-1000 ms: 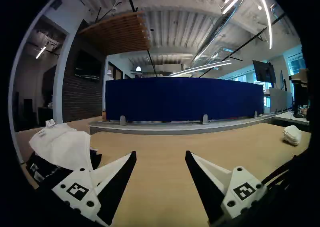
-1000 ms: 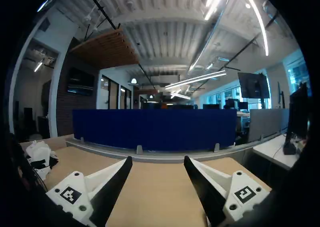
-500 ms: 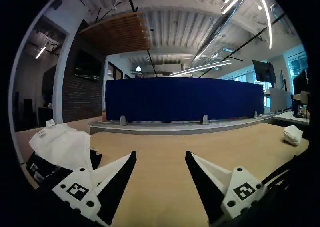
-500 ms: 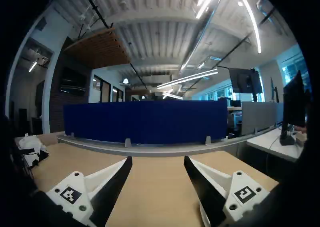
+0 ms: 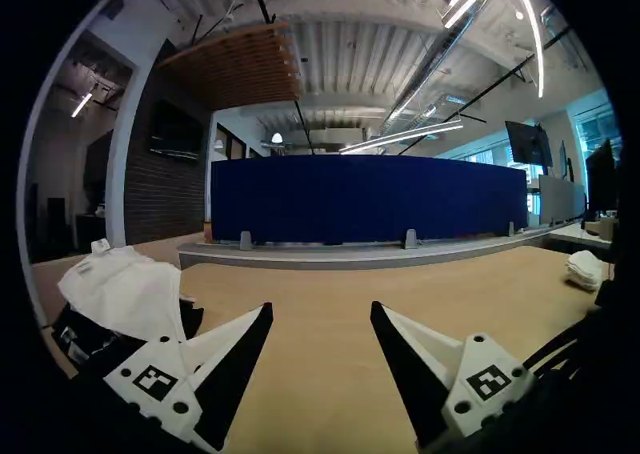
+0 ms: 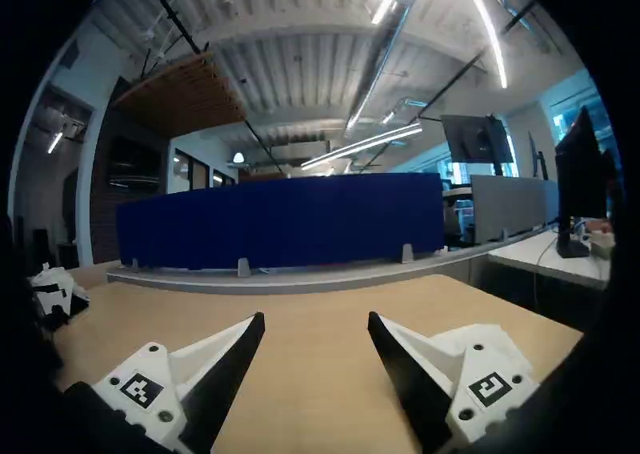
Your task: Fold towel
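Observation:
A crumpled white towel [image 5: 128,290] lies heaped over a black holder at the left of the wooden table [image 5: 336,294], just left of and beyond my left finger. My left gripper [image 5: 320,330] is open, with bare tabletop between its fingers. A small folded white towel [image 5: 586,268] sits at the table's far right. In the right gripper view my right gripper [image 6: 314,338] is also open over the bare table [image 6: 320,310], and the white heap [image 6: 52,287] shows far off at the left edge.
A blue partition [image 5: 360,198] on a grey rail [image 5: 352,254] closes off the table's far side. A second desk [image 6: 552,258] with a monitor [image 6: 578,182] stands to the right, across a gap. Dark cables [image 5: 560,346] run by my left gripper's right finger.
My right gripper has sunk and swung, so the partition and the table rose in its view and the white heap slid to the left edge. My left gripper has stayed still.

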Tool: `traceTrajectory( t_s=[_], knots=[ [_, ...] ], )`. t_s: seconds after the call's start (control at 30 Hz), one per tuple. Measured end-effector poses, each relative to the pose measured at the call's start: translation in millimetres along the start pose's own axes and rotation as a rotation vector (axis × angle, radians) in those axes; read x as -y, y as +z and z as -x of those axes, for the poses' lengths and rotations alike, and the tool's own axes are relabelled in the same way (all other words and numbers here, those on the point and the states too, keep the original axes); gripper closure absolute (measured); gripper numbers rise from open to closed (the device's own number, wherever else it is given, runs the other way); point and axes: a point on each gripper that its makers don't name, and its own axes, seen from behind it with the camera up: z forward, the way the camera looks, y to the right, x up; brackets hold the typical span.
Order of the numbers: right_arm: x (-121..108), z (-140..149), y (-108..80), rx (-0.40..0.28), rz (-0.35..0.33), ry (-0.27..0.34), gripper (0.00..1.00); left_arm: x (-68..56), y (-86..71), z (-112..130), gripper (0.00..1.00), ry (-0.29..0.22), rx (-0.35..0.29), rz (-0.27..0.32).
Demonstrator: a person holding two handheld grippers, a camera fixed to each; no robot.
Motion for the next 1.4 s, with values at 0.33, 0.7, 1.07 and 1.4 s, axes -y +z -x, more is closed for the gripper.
traceTrajectory(
  t_s=[0.33, 0.7, 1.07, 1.4],
  knots=[
    [5.0, 14.7, 0.4, 0.008, 0.001, 0.011, 0.0, -0.4, -0.2, -0.1, 0.1, 0.0, 0.0, 0.0],
    [9.7, 23.4, 0.5, 0.003, -0.01, -0.004, 0.0, -0.6, -0.6, 0.0, 0.1, 0.0, 0.0, 0.0],
    [10.7, 30.0, 0.1, 0.01, -0.01, -0.029, 0.0, -0.1, -0.3, -0.1, 0.1, 0.0, 0.0, 0.0],
    [8.8, 31.2, 3.3, 0.01, 0.003, -0.045, 0.0, -0.2, -0.7, -0.1, 0.1, 0.0, 0.0, 0.0]
  ],
)
